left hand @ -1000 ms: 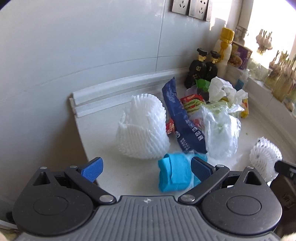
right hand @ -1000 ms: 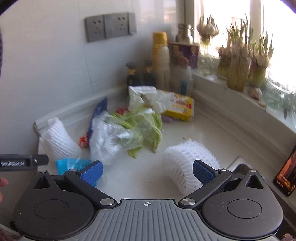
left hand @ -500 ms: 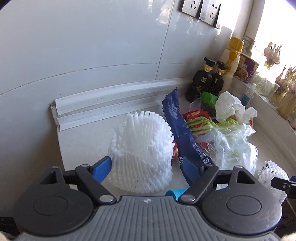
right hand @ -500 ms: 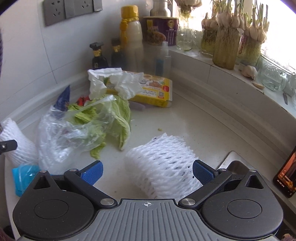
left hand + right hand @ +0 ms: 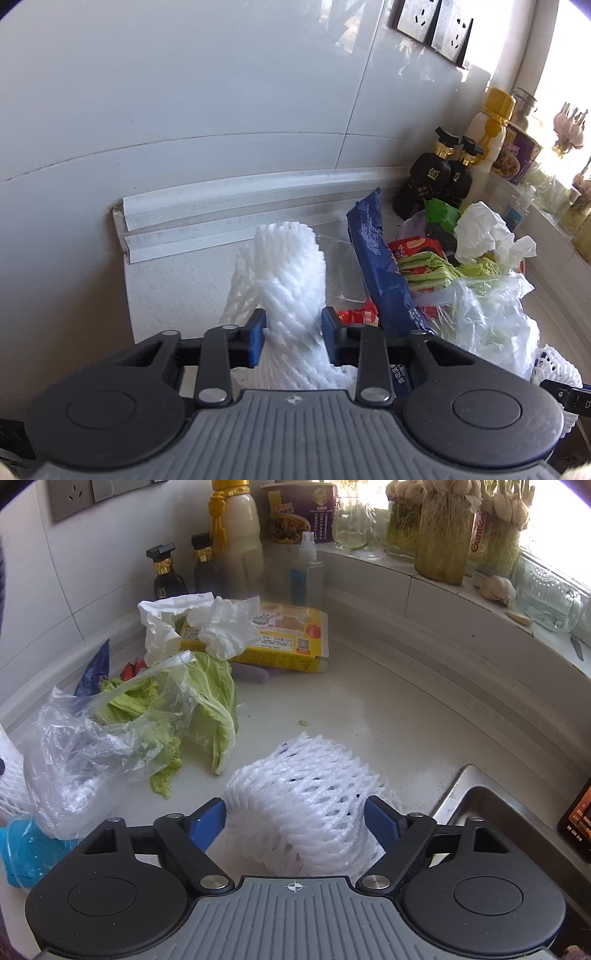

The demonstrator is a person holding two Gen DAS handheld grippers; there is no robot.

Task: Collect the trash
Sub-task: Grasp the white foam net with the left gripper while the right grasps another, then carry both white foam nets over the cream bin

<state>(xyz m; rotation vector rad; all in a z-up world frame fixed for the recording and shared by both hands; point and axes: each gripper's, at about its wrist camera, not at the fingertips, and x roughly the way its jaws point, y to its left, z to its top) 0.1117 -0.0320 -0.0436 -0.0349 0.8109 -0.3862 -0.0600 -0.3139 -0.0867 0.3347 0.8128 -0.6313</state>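
Foam net point(image 5: 291, 291) between hand-held gripper point(image 5: 292, 334) pads

Ribbed grey gripper point(image 5: 293, 338) housing, black linkage arms, silver rivets, blue pads point(image 5: 207, 821).

Glossy white tile wall point(image 5: 207, 96) rises behind a speckled, stone-like matt counter point(image 5: 369, 709). On the counter, white foam netting point(image 5: 306, 797) looks soft and ribbed; left of it, a crinkled clear plastic bag point(image 5: 92, 746) shines over limp leaves. Behind the bag lie crumpled white paper point(image 5: 221, 624) and a glossy yellow cardboard box point(image 5: 295, 635). Right of the netting, a brushed metal sink rim point(image 5: 491, 794).
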